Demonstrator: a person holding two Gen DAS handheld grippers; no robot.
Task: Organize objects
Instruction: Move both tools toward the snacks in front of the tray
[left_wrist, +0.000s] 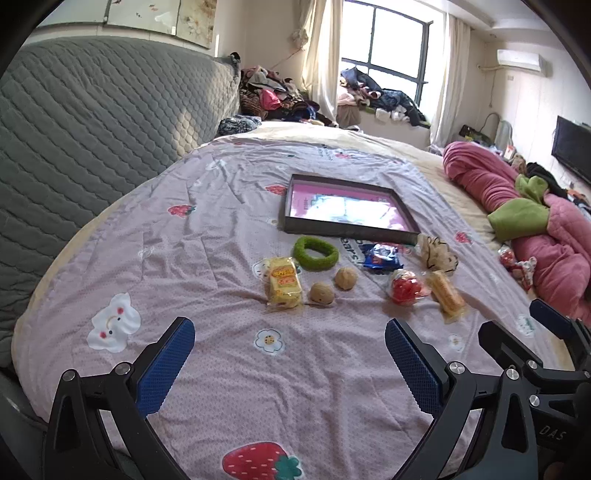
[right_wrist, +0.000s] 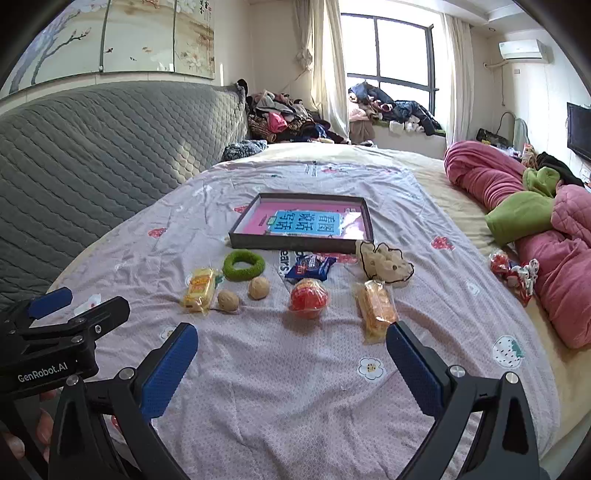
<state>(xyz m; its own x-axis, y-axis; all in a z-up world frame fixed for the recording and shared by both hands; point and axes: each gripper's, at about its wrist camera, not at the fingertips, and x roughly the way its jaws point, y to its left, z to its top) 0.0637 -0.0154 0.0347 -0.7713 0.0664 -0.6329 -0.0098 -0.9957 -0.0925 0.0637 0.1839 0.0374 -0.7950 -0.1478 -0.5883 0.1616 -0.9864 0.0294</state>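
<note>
On the lilac bedspread a dark shallow box (left_wrist: 295, 227) (right_wrist: 291, 243) with a pink and blue print inside lies flat. In front of it lie a green ring (left_wrist: 316, 253) (right_wrist: 243, 264), a yellow snack pack (left_wrist: 283, 282) (right_wrist: 200, 288), two walnuts (left_wrist: 321, 293) (right_wrist: 228, 300), a blue packet (left_wrist: 381, 257) (right_wrist: 310, 267), a beige scrunchie (left_wrist: 437, 254) (right_wrist: 386, 266), a red wrapped sweet (left_wrist: 406, 288) (right_wrist: 308, 298) and a wrapped cake bar (left_wrist: 446, 295) (right_wrist: 376, 308). My left gripper (left_wrist: 290, 332) is open and holds nothing, short of the row. My right gripper (right_wrist: 291, 338) is open too, its right finger close to the cake bar.
A grey quilted headboard (left_wrist: 92, 122) rises on the left. A pink and green duvet (right_wrist: 532, 221) is heaped on the right, with a red patterned scrunchie (right_wrist: 515, 275) beside it. Clothes are piled by the window (right_wrist: 391, 107). The other gripper shows at each view's edge.
</note>
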